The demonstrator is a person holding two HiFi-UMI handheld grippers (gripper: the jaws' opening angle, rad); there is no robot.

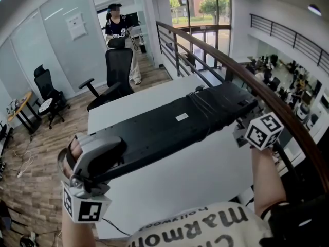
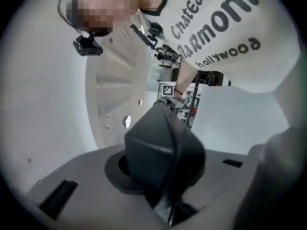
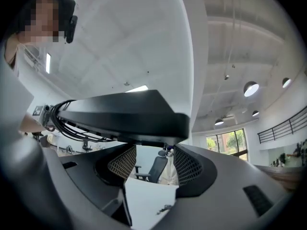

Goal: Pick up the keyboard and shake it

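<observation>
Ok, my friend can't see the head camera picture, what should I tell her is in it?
A black keyboard, underside up, is held above a white table, the left gripper at one end and the right gripper at the other. Behind it stand an office chair and a person.

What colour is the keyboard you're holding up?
The keyboard is black, with a small white label; the head view shows it best.

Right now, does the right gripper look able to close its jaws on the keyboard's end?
Probably yes: the right gripper has its jaws apart with nothing between the pads, and the keyboard lies just above them. The cable hangs off to one side, and the left gripper holds the other end.
</observation>
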